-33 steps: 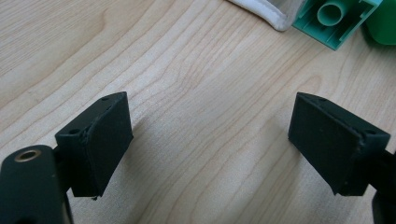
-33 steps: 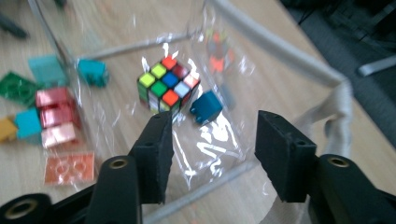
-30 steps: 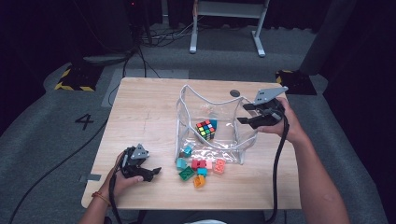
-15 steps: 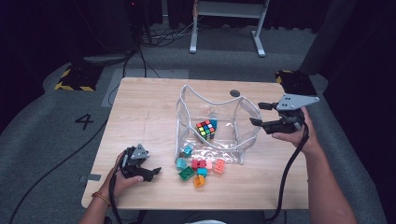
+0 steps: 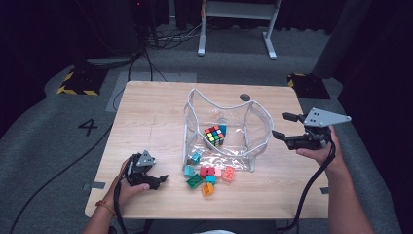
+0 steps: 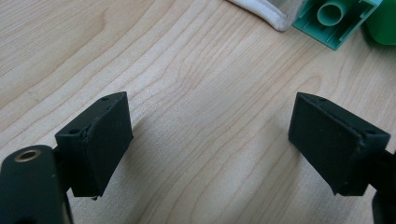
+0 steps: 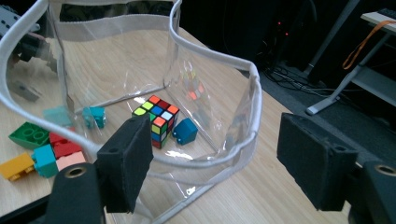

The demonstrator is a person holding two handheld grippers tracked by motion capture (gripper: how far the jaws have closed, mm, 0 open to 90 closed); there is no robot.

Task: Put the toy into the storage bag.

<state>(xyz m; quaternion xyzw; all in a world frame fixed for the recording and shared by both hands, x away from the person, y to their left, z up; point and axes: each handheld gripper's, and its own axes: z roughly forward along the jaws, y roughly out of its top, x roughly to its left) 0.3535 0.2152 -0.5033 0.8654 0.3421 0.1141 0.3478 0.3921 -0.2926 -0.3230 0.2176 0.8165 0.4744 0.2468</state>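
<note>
A clear plastic bag with white trim stands open mid-table. Inside it lie a Rubik's cube and a blue brick. Several loose bricks lie in front of the bag. My right gripper hovers just right of the bag; its jaws have just been opening and hold nothing. Along those jaws I look at the bag's rim, the cube and the blue brick. My left gripper rests open at the front left, with bare wood between its jaws.
A dark round hole sits in the wooden table behind the bag. A teal brick and a green one lie just ahead of the left gripper. Green, red and yellow bricks lie beside the bag.
My right gripper has drawn away to the right from the bag's right rim, and its jaws have spread wider. The left gripper and the bricks have stayed put.
</note>
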